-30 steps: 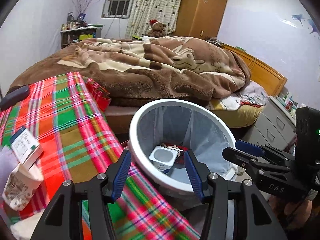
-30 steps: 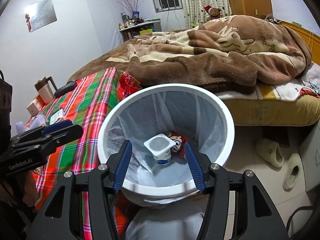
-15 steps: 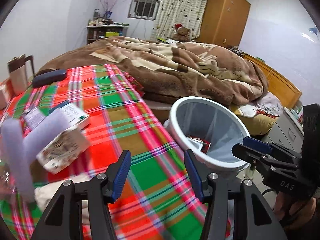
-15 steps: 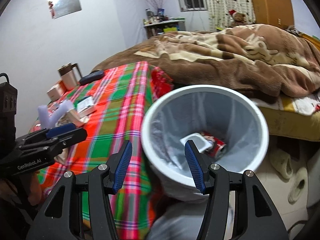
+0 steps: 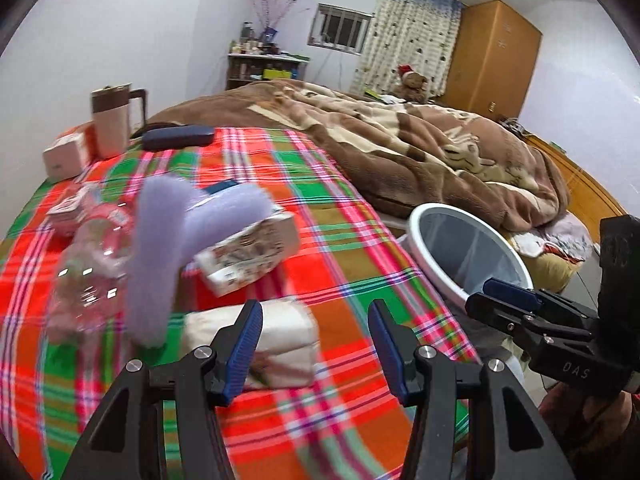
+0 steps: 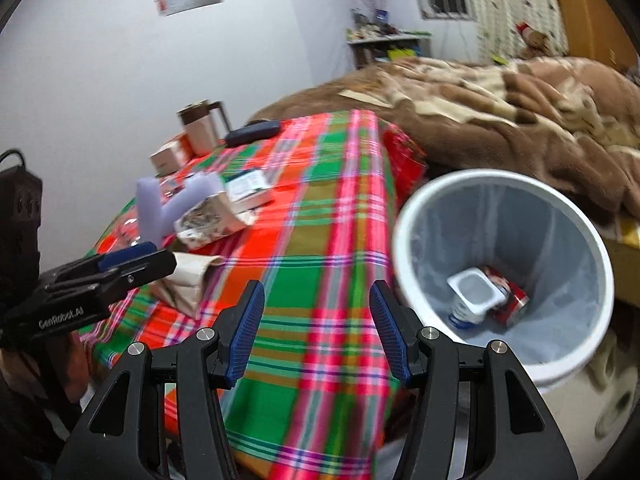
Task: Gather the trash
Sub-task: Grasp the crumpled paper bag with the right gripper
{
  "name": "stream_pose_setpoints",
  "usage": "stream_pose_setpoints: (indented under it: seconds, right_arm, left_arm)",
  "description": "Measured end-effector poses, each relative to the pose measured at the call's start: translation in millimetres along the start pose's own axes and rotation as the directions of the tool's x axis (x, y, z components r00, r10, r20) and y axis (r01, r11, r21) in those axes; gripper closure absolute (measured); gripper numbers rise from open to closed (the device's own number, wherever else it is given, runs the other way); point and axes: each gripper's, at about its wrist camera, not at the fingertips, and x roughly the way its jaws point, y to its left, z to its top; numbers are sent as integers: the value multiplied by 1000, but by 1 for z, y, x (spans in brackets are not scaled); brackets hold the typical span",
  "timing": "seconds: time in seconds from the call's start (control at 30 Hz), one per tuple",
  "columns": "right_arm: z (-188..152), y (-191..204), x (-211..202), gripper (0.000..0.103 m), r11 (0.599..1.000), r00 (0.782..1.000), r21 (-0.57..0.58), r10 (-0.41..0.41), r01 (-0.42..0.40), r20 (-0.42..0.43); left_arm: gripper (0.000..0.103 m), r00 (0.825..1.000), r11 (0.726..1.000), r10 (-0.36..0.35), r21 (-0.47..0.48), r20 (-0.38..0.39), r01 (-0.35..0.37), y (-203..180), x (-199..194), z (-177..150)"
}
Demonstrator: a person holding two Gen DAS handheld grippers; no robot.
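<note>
My left tongs [image 5: 316,344] & right tongs [image 6: 316,326] both gape, nothing held. Tissue pack [image 5: 276,330] just ahead of left; bin [image 6: 500,276] right of both.

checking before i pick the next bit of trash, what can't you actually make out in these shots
- Left wrist view: the inside of the bin is hidden by its near rim, so its contents do not show.
- Left wrist view: the clear bottle is smeared by motion blur and partly covered by the purple foam piece.
- Right wrist view: the red can in the bin is half hidden by the yogurt cup; its label is unreadable.
- Right wrist view: the crumpled paper bag is partly covered by the left gripper.
</note>
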Motion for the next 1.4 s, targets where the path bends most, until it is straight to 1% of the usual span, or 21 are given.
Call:
stream_pose_setpoints:
  seconds: [0.17,0.33,0.47,0.57,0.67,0.8,1.07,1.13,1.23,1.27,1.33,1.4]
  right_arm:
    - [1,14,9,47,998,998,-27,58,-59,-35]
    - [3,31,17,47,993,994,-83,84,-89,-68]
    - [2,41,23,47,988,989,-99,111,-120,-97]
    - [2,47,32,47,984,981,-85,146,-157,-128]
    - [2,56,41,47,977,971,-82,180,-195,-157]
    - [2,70,54,47,970,960,-89,204,-224,-192]
    - [3,80,81,47,968,944,-76,213,-239,-253]
    - [4,83,85,51,967,941,-69,219,-244,-257]
    - [6,86,89,65,965,936,-62,232,-256,-264]
    - [7,87,90,72,964,935,-61,236,-261,-265]
    - [7,87,89,75,963,936,-57,240,-263,-259]
    - [8,85,88,79,963,937,-49,244,-264,-251]
  left_arm:
    - [48,998,997,68,-30,8,-68,24,-13,-8]
    - [48,992,990,128,-67,8,-127,44,-23,-17]
    - [48,985,982,171,-83,3,-170,59,-29,-26]
    - [48,985,979,175,-106,-3,-174,70,-34,-29]
    - [48,983,976,186,-114,13,-183,77,-40,-29]
    - [48,980,973,198,-126,31,-193,86,-47,-25]
    - [48,976,966,216,-156,37,-208,106,-50,-24]
    - [48,975,965,219,-159,39,-211,112,-49,-21]
    - [48,973,962,229,-164,44,-219,118,-48,-15]
    - [48,972,961,231,-167,45,-220,121,-47,-13]
    - [48,972,960,231,-175,46,-220,125,-44,-7]
    - [47,973,960,226,-181,49,-213,128,-42,-1]
